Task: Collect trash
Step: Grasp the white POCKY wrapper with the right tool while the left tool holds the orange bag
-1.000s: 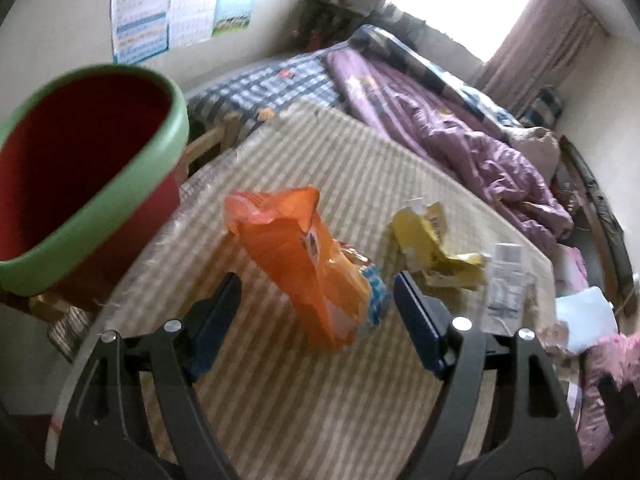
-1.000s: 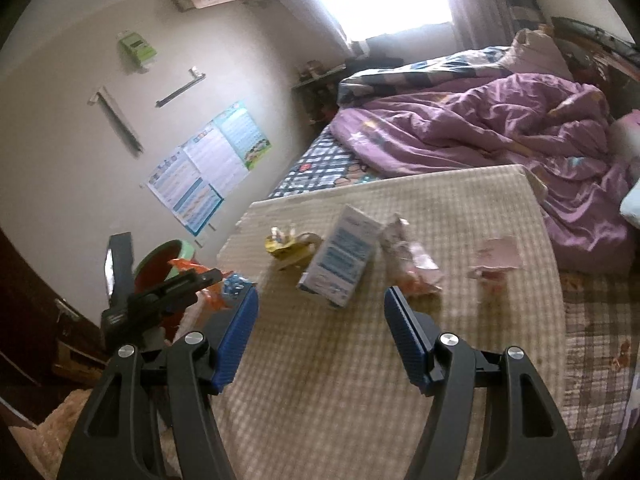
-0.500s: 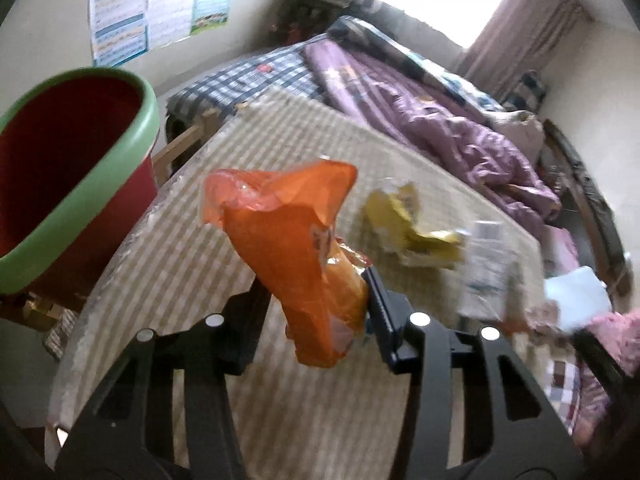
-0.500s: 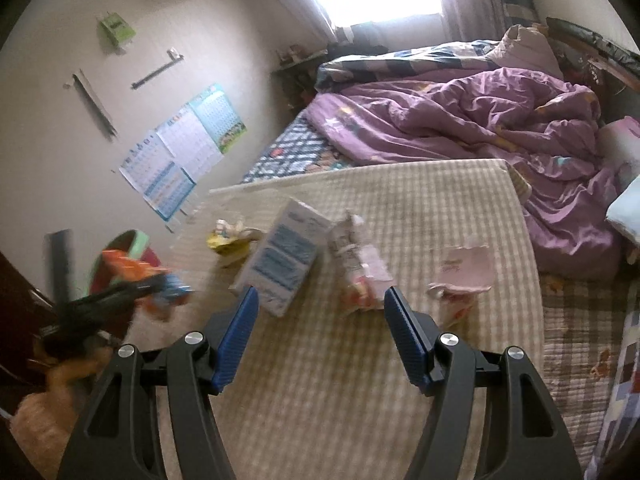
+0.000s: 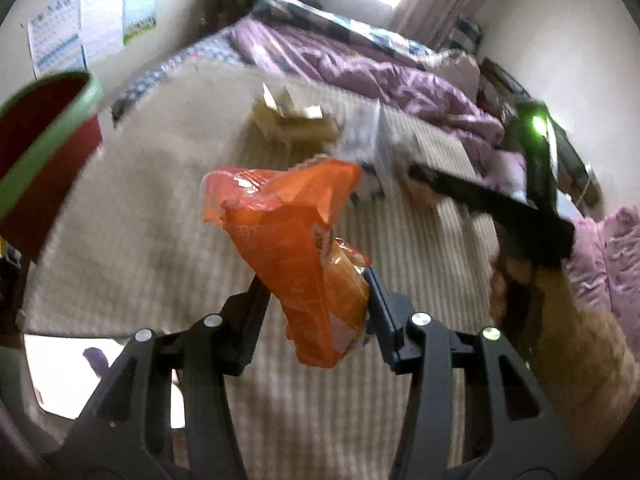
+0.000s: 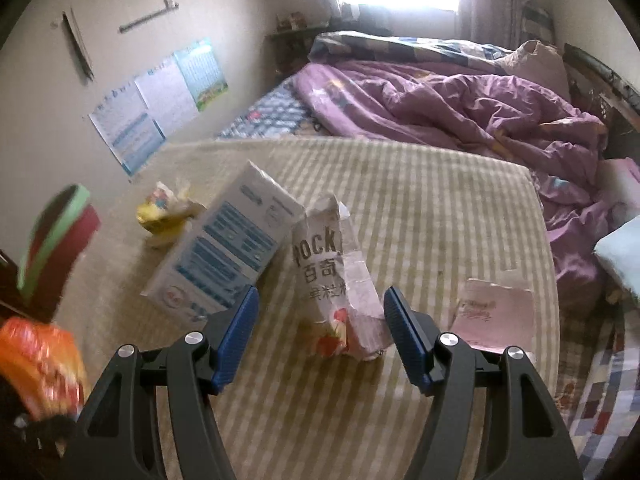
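**Me:** Since a moment ago the orange snack bag (image 5: pixel 304 264) has come up off the striped bench (image 5: pixel 132 208). It stood there between my left tool's (image 5: pixel 316 300) spread jaws; those jaws have just been closing, and now they pinch the bag's lower half while its crumpled top sticks up above them. My right tool (image 6: pixel 320 320) has dropped closer to the bench, so the wrappers fill more of its view.

**Helper:** Start with the big things. What is around you?

**Me:** A bed with a rumpled purple quilt (image 6: pixel 460 108) lies behind the bench, under a bright window. On the left wall hangs a row of posters (image 6: pixel 160 100). At the bench's left edge stands the red bin with a green rim (image 5: pixel 44 148), open top tilted toward my left camera; the bag hangs in the air to the right of it, apart from it.

**Helper:** And the rest of the trash?

**Me:** 4 pieces lie on the bench. A white and blue carton (image 6: pixel 224 248) lies slanted, with a torn white Pocky packet (image 6: pixel 340 276) just right of it, leaning against it. A yellow crumpled wrapper (image 6: pixel 164 212) sits farther left, near the carton. A flat pink packet (image 6: pixel 494 314) lies off to the right, near the bench's edge.

**Helper:** What is your right tool doing?

**Me:** Its jaws stand spread and pinch nothing. The Pocky packet shows between the 2 blue pads (image 6: pixel 236 336), beyond them and untouched.
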`<state>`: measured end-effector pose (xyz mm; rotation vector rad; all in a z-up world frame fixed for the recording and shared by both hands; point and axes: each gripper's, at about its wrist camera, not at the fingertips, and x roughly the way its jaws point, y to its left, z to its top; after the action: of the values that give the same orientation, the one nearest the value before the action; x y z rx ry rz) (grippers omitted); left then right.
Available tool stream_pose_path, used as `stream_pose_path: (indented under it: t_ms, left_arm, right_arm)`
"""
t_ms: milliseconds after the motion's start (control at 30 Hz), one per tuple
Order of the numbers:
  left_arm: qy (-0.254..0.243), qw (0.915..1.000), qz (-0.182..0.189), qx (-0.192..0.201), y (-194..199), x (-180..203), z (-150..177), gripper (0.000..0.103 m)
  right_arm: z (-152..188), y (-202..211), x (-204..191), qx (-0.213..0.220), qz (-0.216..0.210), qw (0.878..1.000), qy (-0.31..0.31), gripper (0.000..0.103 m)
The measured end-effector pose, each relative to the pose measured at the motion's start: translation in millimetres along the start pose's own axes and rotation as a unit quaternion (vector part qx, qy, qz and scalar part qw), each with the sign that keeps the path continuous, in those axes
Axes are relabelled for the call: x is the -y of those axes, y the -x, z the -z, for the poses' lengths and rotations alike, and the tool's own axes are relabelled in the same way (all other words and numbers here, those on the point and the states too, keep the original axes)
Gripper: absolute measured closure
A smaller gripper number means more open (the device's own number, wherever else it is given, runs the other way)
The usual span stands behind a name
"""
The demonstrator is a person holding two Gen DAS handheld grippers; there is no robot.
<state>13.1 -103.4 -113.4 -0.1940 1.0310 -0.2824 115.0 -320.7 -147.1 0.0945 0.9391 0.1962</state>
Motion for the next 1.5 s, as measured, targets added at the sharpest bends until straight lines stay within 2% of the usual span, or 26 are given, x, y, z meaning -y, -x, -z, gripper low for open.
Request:
stream_pose_path:
  t_ms: [33,167,300,600,867,900,1100,1300,1500]
  left_arm:
    - [0.0,1.0,0.002,-0.006,-2,2,4,0.056]
    - [-0.003,0.9998,0.003,-0.021,-8,6,10,0.056]
    - [0.001,0.9997,0.002,-0.023,-8,4,14,0.054]
    - [0.001,0.9994,0.002,-0.036,-14,2,14,0.053]
    - [0.003,0.9993,0.002,-0.038,-16,2,16,0.052]
    - [0.003,0.9993,0.002,-0.037,-15,2,16,0.052]
    - [0.005,0.9997,0.0,-0.022,-10,0,14,0.053]
    - [0.005,1.0,-0.001,-0.002,-1,1,8,0.054]
    - [-0.012,0.9998,-0.001,0.017,6,9,0,0.054]
  right_arm:
    - [0,-4,-3,0.0,0.018,1.0,0.01,0.04]
    - [0,-13,-8,-0.011,0.03,0.999,0.022,0.052]
    - [2,-18,-9,-0.011,0.06,0.998,0.033,0.052]
    - [1,-10,2,0.005,0.049,0.999,0.014,0.051]
    - [-3,-15,4,-0.006,0.058,0.998,0.019,0.052]
    - [-3,-15,3,-0.007,0.056,0.998,0.019,0.059]
    - [-2,-4,3,0.0,0.029,1.0,-0.004,0.065]
    - [-2,33,-3,0.026,-0.031,0.999,-0.036,0.065]
    - [0,65,-28,0.05,-0.073,0.996,-0.035,0.065]
